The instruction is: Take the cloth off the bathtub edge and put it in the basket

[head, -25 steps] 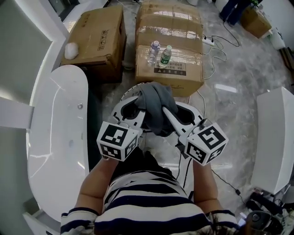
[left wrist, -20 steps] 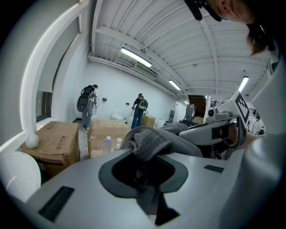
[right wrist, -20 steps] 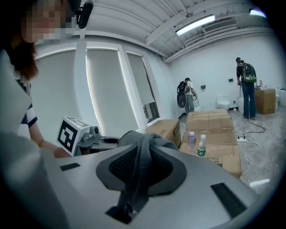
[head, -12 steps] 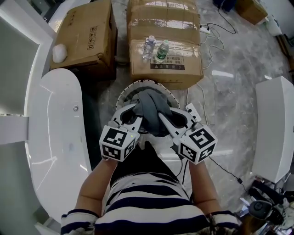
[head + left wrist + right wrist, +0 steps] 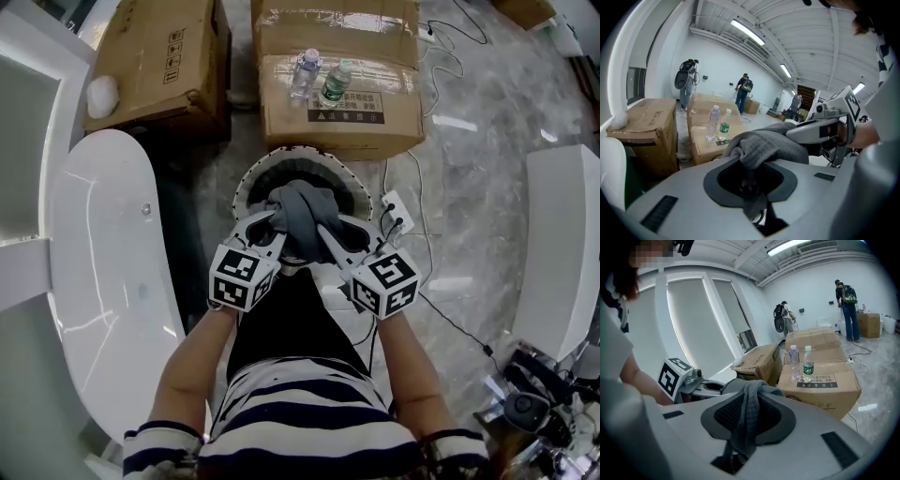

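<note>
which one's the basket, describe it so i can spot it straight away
Start at the white bathtub on the left; right of it, in front of the box with two bottles on top, stands the basket. It is the only round thing there, white with a scalloped rim, and the grey cloth is held over it.

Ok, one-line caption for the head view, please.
Left tongs and right tongs together grip a grey cloth over the round basket, white bathtub alongside.
</note>
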Demonstrator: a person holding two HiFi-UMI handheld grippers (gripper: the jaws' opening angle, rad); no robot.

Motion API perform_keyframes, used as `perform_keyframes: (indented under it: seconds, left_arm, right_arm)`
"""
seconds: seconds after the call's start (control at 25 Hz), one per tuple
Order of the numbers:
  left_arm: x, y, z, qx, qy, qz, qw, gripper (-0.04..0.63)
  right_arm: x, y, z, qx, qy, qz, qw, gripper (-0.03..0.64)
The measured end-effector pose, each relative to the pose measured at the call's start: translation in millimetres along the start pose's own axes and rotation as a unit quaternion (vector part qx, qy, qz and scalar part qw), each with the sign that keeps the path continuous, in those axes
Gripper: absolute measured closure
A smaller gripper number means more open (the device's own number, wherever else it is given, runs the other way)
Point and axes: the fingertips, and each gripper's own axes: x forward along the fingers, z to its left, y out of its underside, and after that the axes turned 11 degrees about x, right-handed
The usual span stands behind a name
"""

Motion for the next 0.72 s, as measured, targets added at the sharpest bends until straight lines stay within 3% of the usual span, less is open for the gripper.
perform_keyframes:
  seconds: [0.32, 0.72]
  left_arm:
    - [36, 72, 9, 0.008, 0.038, 0.092, 0.9951, 0.528]
    - [65, 160, 0, 0.023, 0.074, 0.201, 0.9765, 0.528]
  right_arm:
    - [43, 52, -39, 0.015, 0.033, 0.055, 0.998, 0.532]
    - [80, 128, -82, 0.066, 0.061, 0.135, 0.987, 0.531]
